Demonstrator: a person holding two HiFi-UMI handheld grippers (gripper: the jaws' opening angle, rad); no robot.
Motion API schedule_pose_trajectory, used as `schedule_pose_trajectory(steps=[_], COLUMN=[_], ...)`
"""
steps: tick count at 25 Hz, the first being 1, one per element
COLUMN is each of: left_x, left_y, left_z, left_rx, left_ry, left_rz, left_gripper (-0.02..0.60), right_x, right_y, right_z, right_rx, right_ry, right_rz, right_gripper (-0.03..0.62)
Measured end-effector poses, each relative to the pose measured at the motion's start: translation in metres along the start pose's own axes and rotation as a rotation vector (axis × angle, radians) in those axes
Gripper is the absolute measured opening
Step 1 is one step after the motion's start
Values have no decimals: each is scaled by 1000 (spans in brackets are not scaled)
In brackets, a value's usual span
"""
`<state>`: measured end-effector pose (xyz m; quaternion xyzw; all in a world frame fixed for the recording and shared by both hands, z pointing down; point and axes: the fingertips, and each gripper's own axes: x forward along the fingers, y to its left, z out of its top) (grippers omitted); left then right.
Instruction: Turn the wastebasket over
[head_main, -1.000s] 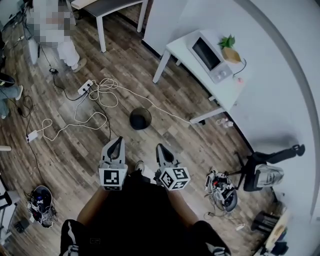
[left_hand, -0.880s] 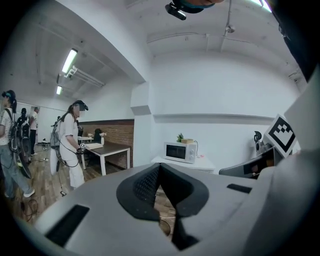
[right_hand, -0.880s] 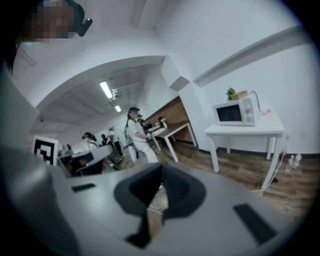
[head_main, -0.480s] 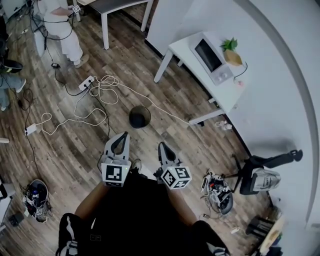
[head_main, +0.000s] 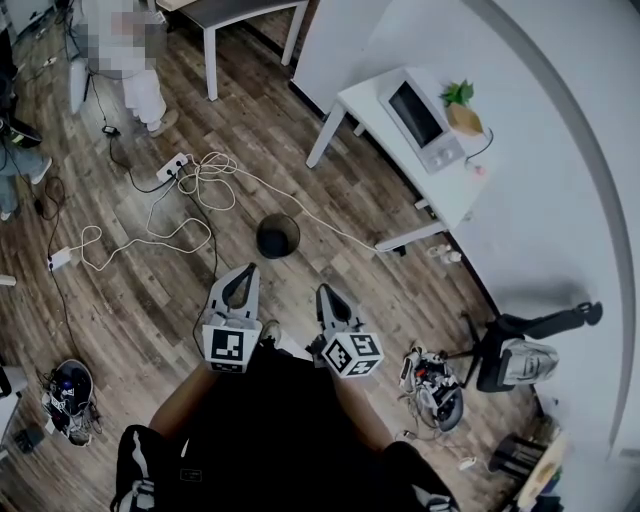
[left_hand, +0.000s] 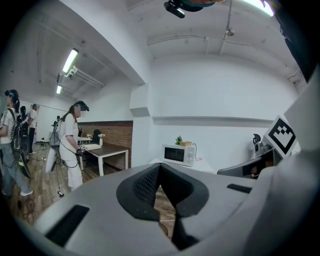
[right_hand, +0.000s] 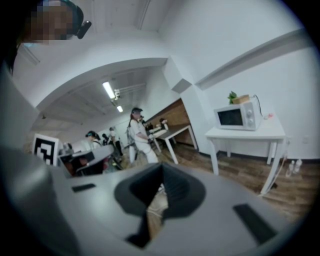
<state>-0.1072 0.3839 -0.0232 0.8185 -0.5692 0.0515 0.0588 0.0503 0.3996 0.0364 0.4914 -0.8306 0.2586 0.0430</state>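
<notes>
The wastebasket, a small round black mesh bin, stands upright with its mouth up on the wood floor in the head view. Both grippers are held in front of my body, short of the bin and well apart from it. My left gripper points toward it, jaws shut with nothing between them. My right gripper sits beside it to the right, also shut and empty. In the left gripper view the left gripper has its pads meeting, and the right gripper shows the same in the right gripper view.
White cables and a power strip lie on the floor left of the bin. A white table with a microwave stands at the right wall. A person stands far back. A chair and clutter sit at the right.
Both grippers stay shut and almost in place. The head view has shifted slightly, and the person at the back has moved a little.
</notes>
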Motion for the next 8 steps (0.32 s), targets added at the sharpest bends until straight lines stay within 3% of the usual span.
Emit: schedule_pose_trajectory(steps=[8], left_x=[3], left_y=[-2], left_z=[0], left_rx=[-1], left_ry=[-3], left_rz=[-2], left_gripper=[32], right_x=[2], right_y=[-3], right_z=[1], right_rx=[-8], right_ry=[1], right_rz=[-4], right_gripper=[31])
